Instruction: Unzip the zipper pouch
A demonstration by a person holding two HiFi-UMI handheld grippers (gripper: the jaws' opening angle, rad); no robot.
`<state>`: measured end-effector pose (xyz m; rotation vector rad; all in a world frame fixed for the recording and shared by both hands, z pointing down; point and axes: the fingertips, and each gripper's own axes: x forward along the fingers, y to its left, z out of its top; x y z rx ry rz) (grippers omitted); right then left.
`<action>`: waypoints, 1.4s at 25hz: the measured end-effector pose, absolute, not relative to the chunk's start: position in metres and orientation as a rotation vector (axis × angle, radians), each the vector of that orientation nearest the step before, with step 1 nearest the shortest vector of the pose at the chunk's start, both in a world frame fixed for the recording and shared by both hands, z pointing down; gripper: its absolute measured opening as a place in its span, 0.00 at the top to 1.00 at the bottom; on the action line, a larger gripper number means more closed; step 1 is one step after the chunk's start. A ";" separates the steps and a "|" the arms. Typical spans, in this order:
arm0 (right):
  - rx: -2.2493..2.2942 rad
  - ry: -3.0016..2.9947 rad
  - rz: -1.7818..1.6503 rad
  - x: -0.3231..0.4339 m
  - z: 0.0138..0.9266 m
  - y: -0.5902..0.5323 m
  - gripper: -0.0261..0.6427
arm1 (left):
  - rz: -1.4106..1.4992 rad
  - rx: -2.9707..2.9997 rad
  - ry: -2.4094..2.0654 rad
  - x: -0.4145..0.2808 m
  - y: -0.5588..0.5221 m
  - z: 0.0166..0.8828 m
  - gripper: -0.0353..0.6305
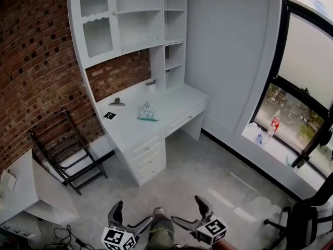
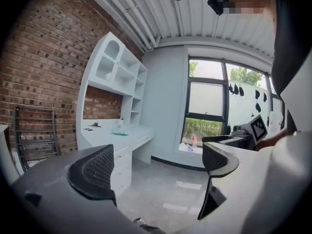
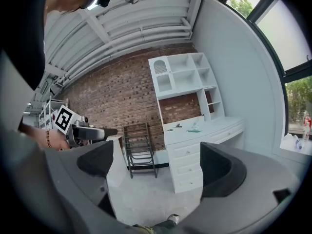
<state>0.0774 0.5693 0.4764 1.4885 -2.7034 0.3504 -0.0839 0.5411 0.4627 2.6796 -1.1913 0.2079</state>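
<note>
Open grey floor [image 1: 208, 176] runs unblocked to the white bench [image 1: 127, 134] at 12 o'clock, its top mostly bare around the zipper pouch [image 1: 148, 112]. A black folding rack [image 1: 62, 150] stands at 10 o'clock, a low white table [image 1: 23, 191] at 8, and an office chair [image 1: 302, 223] at 4.

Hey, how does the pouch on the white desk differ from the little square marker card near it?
The pouch is pale with teal trim and bulges up; the marker card is black and white and lies flat. The pouch is larger and sits mid-desk; the marker card lies nearer the left edge of the white desk. Both rest on it, untouched.
</note>
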 end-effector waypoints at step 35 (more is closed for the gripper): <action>1.646 -2.644 0.368 0.101 0.464 0.150 0.40 | 0.293 2.869 -0.982 -0.105 0.119 0.457 0.47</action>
